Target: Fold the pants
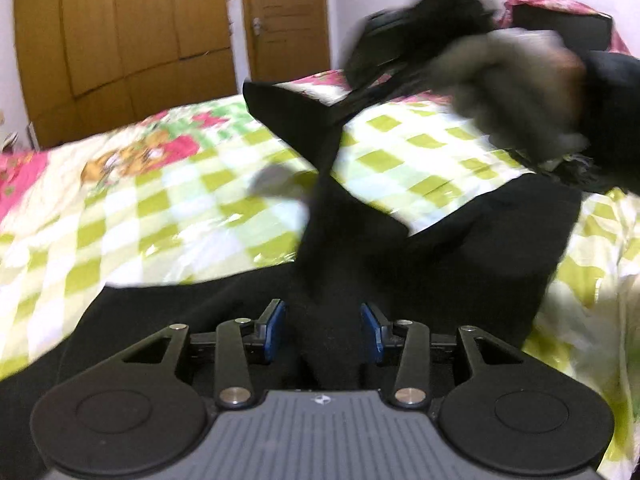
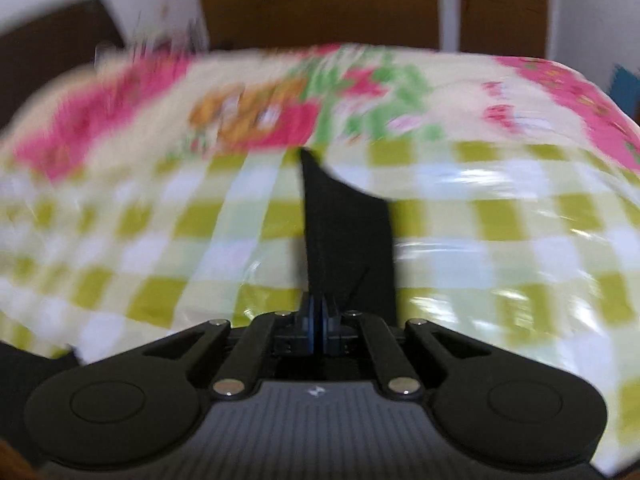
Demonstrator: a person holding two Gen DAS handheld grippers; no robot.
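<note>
Black pants (image 1: 480,248) lie across a bed, partly lifted. My left gripper (image 1: 324,328) is low in the left wrist view, its blue pads closed on a thick bunch of the black cloth. From there a twisted strip of cloth rises to my right gripper (image 1: 352,100), blurred at the upper right and held by a gloved hand (image 1: 512,88). In the right wrist view my right gripper (image 2: 319,320) is shut, with a flap of the pants (image 2: 344,232) pinched between the pads and sticking out forward over the bed.
The bed wears a glossy cover (image 1: 160,216) in green and white checks with pink flower print (image 2: 480,240). Wooden wardrobe doors (image 1: 120,40) and a room door (image 1: 288,20) stand behind it. Both views are blurred.
</note>
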